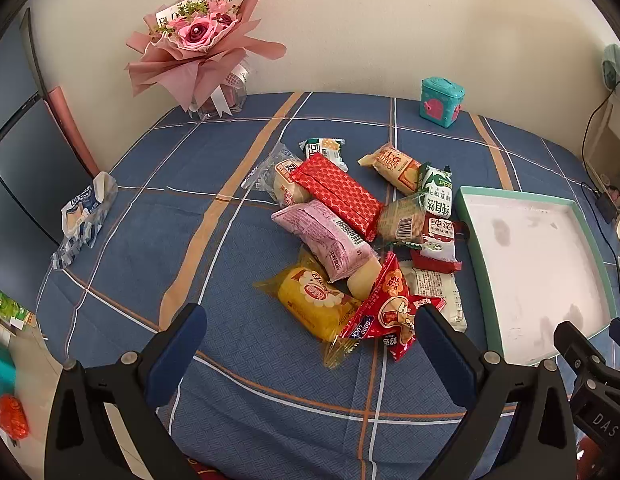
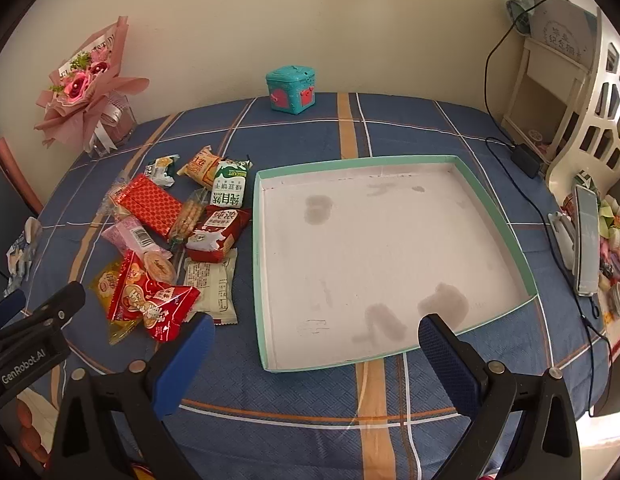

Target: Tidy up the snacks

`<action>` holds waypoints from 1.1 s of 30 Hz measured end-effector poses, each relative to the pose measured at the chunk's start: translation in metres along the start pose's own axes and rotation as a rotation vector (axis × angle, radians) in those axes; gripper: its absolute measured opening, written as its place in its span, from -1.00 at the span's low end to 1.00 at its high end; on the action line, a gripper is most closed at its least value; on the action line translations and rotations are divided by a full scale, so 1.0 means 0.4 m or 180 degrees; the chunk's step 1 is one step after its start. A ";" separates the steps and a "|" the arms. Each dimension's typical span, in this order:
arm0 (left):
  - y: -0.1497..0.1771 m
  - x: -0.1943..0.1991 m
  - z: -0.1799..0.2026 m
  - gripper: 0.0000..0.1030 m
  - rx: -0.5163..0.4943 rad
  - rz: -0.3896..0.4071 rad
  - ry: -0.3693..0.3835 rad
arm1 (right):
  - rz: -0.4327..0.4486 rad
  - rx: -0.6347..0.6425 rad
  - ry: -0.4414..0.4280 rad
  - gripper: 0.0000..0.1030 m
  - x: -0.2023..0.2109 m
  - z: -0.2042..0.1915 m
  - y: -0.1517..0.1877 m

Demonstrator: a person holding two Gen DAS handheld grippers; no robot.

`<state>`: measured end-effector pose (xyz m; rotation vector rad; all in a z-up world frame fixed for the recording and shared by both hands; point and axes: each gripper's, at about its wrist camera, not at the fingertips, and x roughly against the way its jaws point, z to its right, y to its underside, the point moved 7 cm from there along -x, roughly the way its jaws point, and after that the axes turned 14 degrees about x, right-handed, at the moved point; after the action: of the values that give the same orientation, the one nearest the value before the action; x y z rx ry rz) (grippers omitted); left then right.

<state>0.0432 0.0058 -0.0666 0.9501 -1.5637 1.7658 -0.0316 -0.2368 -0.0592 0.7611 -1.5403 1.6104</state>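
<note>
Left wrist view, left tongs (image 1: 310,344): the two blue pads stand wide apart above the blue checked cloth (image 1: 246,360); nothing is between them.
Right wrist view, right tongs (image 2: 316,350): also wide apart, holding nothing, over the near edge of the tray (image 2: 259,280).
Other tongs: each view shows a black part of the other tool at its lower corner.
Worktop: covered by the blue cloth with orange and white lines.
Snack pile: lies on the cloth just beside the left wall of the tray, not inside it.
Nearest snacks: a red bag with cartoon print (image 1: 390,312) lies partly over a yellow cake pack (image 1: 314,304); a white pack with small text (image 2: 212,284) lies beside them, near the tray.
Middle snacks: a pink pack (image 1: 330,236) and a red patterned flat pack (image 1: 342,194), the red one resting partly on the pink one.
Far snacks: a green-and-white biscuit pack (image 2: 229,186) and an orange pack (image 2: 201,166), touching each other.
Tray: white floor with grey stains, green rim, no snack in it.
Apart: one clear blue-and-white wrapper (image 1: 84,216) lies well away at the left edge.
Far end: a teal box (image 2: 291,89) and a pink bouquet (image 1: 198,40) by the wall.
</note>
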 end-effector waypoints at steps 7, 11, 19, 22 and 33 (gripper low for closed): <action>0.003 -0.003 -0.001 1.00 0.0000 -0.0018 0.0001 | -0.0018 -0.0015 -0.0015 1.00 -0.003 -0.002 -0.001; 0.005 -0.004 -0.001 1.00 -0.0018 -0.0024 -0.0001 | -0.0013 -0.0025 -0.0015 1.00 -0.002 -0.002 0.000; 0.007 -0.006 0.000 1.00 -0.0026 -0.0030 -0.0013 | -0.0001 -0.0037 -0.0024 1.00 0.001 -0.001 -0.001; 0.007 -0.006 0.000 1.00 -0.0026 -0.0030 -0.0012 | -0.0003 -0.0038 -0.0022 1.00 0.001 -0.001 -0.001; 0.012 -0.013 -0.004 1.00 -0.0020 -0.0057 -0.0010 | -0.0011 -0.0040 -0.0020 1.00 -0.001 -0.001 -0.001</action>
<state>0.0420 0.0070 -0.0735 0.9615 -1.5572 1.7471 -0.0312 -0.2364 -0.0593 0.7622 -1.5516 1.5959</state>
